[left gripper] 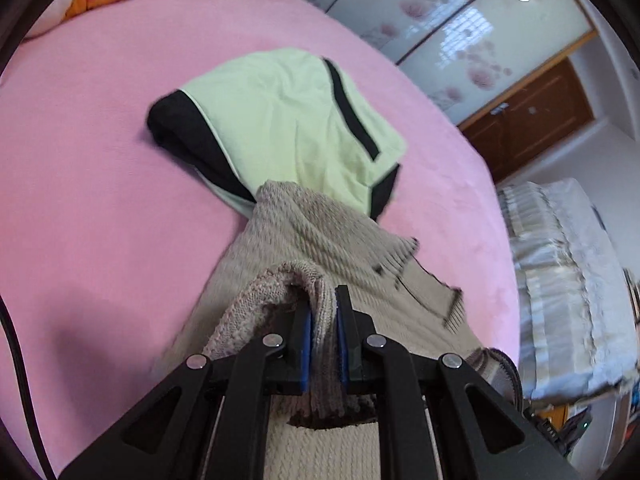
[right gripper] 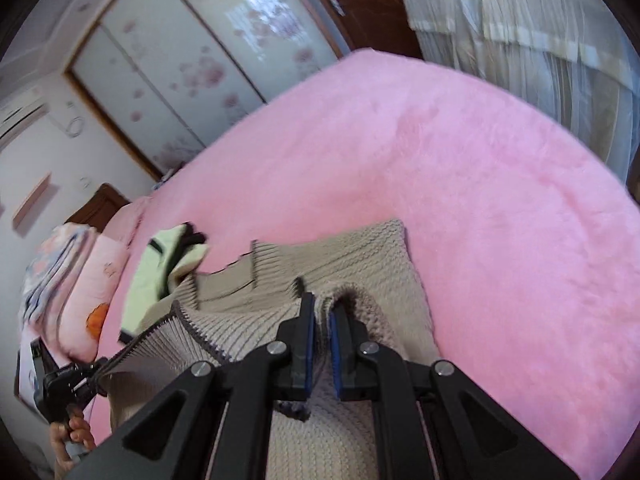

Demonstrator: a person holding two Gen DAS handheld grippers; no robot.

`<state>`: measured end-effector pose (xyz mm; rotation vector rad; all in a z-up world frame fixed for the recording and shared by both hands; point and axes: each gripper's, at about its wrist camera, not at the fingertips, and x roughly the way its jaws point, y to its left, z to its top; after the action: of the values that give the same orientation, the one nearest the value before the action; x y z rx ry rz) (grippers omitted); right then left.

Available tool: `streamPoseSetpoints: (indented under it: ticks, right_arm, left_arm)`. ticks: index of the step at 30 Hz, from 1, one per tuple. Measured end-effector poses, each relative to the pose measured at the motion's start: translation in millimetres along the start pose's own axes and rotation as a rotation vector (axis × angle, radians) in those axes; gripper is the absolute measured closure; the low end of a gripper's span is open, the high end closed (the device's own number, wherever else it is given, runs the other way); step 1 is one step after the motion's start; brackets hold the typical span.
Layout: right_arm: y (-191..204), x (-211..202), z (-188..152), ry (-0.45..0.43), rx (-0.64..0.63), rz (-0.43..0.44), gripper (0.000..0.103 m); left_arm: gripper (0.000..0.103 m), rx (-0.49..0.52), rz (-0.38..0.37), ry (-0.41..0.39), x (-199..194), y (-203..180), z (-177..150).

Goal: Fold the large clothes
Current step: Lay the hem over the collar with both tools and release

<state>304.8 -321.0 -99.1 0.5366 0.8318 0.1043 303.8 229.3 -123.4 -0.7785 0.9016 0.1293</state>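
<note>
A beige knitted sweater (left gripper: 320, 240) lies partly on the pink bed (left gripper: 100, 200). My left gripper (left gripper: 324, 320) is shut on a bunched edge of the sweater and lifts it. My right gripper (right gripper: 322, 320) is shut on another edge of the same sweater (right gripper: 360, 272), whose far part rests on the bed (right gripper: 480, 160). The left gripper (right gripper: 68, 388) also shows at the lower left of the right wrist view, pulling the ribbed hem taut.
A folded light-green and black garment (left gripper: 288, 120) lies on the bed beyond the sweater, also in the right wrist view (right gripper: 160, 272). Pillows (right gripper: 80, 280) sit at the bed's head. A wardrobe (left gripper: 460, 20) and curtains (right gripper: 540, 40) stand past the bed's edges.
</note>
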Motion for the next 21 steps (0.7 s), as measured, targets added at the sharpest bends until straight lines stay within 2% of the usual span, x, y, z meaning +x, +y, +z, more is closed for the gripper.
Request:
streamPoseSetpoints:
  ticks: [4, 7, 10, 11, 12, 13, 15, 17, 18, 21]
  right_arm:
    - [-34, 47, 15, 0.044, 0.172, 0.002, 0.097]
    - [-49, 69, 16, 0.064, 0.238, -0.011, 0.097]
    - [-55, 80, 16, 0.087, 0.274, 0.003, 0.093]
    - [-56, 79, 17, 0.086, 0.272, 0.026, 0.085]
    - [-55, 79, 18, 0.084, 0.266, 0.057, 0.071]
    - [-54, 78, 20, 0.080, 0.257, 0.092, 0.064]
    - [-50, 71, 25, 0.048, 0.231, 0.126, 0.040]
    - [-44, 66, 30, 0.017, 0.188, 0.116, 0.033]
    - [-40, 65, 32, 0.014, 0.153, 0.114, 0.033]
    - [-32, 67, 36, 0.017, 0.087, 0.111, 0.033]
  left_arm:
    - [0.095, -0.080, 0.011, 0.048, 52, 10, 22]
    - [0.093, -0.082, -0.007, 0.053, 69, 8, 25]
    - [0.077, -0.105, -0.045, 0.107, 88, 7, 32]
    - [0.067, -0.104, -0.071, 0.126, 90, 7, 36]
    - [0.057, -0.094, -0.109, 0.132, 90, 5, 39]
    - [0.053, -0.083, -0.125, 0.127, 89, 3, 41]
    - [0.046, -0.030, -0.138, 0.097, 83, -3, 45]
    - [0.035, 0.049, -0.109, 0.042, 74, -11, 48]
    - [0.032, 0.077, -0.100, 0.023, 71, -14, 48]
    - [0.032, 0.158, -0.118, 0.004, 66, -22, 49]
